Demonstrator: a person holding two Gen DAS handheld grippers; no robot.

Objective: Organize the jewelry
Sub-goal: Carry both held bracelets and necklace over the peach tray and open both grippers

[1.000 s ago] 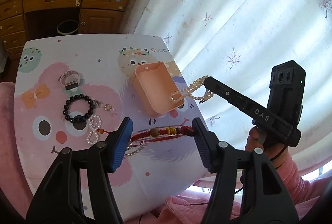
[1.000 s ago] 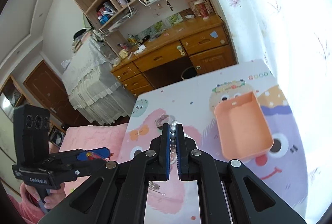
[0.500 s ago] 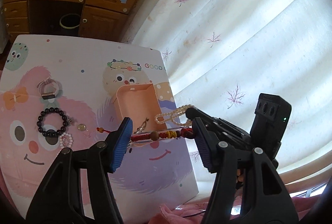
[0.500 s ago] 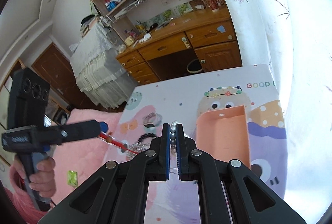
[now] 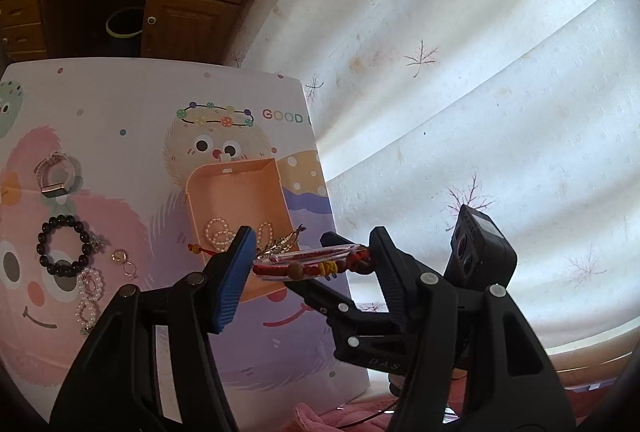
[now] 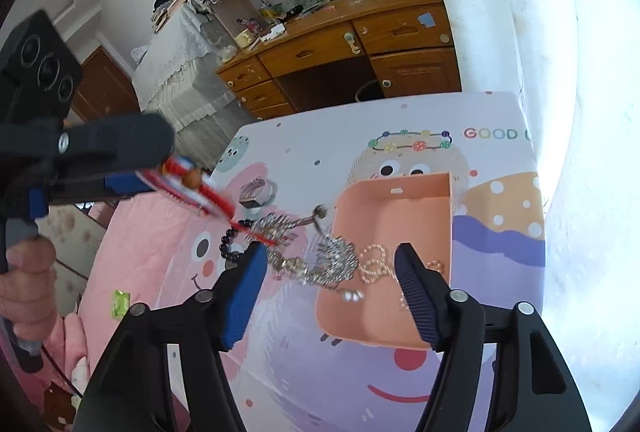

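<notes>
Cartoon-print desk (image 5: 132, 104), curtain behind. Left gripper (image 5: 312, 264) jaws spanned by red cord bracelet (image 5: 316, 264), above peach tray (image 6: 384, 216). Right gripper (image 6: 330, 272) jaws wide, empty. Pearl strand (image 5: 218, 232) in tray.

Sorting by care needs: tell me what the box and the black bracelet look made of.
Box: seemingly matte peach plastic, with thin, smooth molded walls. Black bracelet: glossy round beads, perhaps stone or glass; which one is unclear.
</notes>
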